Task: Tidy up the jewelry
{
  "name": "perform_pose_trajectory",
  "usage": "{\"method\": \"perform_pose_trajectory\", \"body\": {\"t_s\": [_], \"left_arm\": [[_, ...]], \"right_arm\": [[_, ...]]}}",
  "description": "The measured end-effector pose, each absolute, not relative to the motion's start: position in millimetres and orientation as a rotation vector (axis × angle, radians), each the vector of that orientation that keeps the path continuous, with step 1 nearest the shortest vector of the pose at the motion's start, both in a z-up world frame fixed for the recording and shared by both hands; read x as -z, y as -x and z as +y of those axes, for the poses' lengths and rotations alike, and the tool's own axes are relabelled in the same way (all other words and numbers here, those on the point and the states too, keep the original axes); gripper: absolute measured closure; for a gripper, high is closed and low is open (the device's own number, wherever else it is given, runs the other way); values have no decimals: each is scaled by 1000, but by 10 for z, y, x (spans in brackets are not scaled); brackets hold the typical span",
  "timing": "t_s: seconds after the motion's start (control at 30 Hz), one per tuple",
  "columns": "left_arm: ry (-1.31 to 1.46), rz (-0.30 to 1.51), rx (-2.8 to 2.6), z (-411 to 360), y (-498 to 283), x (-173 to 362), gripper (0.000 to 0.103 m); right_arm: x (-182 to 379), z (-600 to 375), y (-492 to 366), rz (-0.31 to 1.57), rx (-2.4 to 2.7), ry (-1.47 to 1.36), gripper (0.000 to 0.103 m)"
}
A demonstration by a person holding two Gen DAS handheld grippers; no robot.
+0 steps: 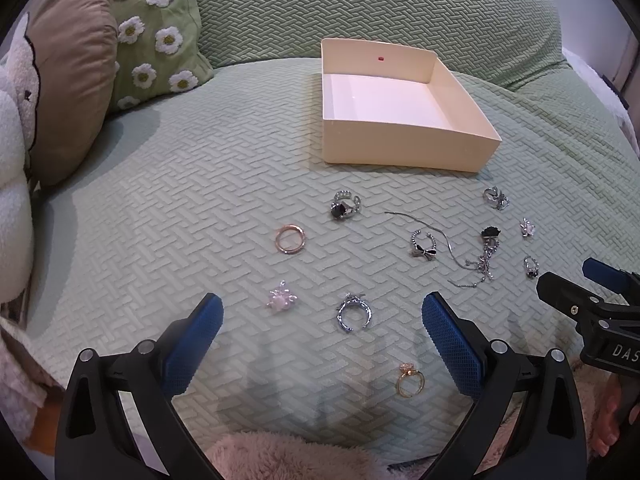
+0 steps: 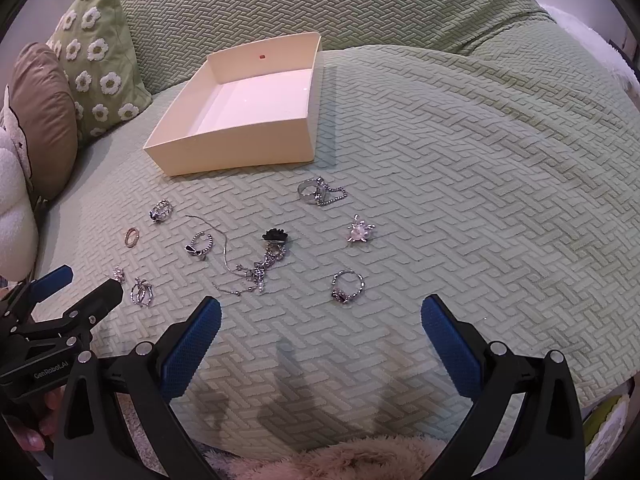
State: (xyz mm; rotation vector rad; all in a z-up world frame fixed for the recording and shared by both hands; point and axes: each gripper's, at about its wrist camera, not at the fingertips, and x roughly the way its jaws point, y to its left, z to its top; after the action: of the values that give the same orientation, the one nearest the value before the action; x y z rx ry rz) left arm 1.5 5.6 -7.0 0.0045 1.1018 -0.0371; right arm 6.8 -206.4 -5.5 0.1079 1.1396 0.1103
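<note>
Gleaming silver and rose-gold rings (image 1: 290, 239) scatter before the cream box (image 1: 400, 148), left gripper (image 1: 322, 334) and "GenRobot.AI"-marked right gripper (image 2: 320, 330) both spread apart.

White "GenRobot.AI" on the black left claw (image 2: 60, 280) body, lower left of the right claw, white letters "DAS", cut off, on the black right claw (image 1: 576, 276) body, right of the left claw
</note>
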Motion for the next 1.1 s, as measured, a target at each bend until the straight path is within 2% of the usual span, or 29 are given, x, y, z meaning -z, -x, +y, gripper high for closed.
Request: {"method": "perform_pose_trajectory", "body": {"t_s": [0.87,1.1], "left_arm": [[49,1134,73,116,-61,81,7],[73,1127,99,331,-216,22,7]], "right_arm": [[105,-2034,-90,1169,-135,-112,4],[149,-2096,-151,1236,-147,-141,4]]}}
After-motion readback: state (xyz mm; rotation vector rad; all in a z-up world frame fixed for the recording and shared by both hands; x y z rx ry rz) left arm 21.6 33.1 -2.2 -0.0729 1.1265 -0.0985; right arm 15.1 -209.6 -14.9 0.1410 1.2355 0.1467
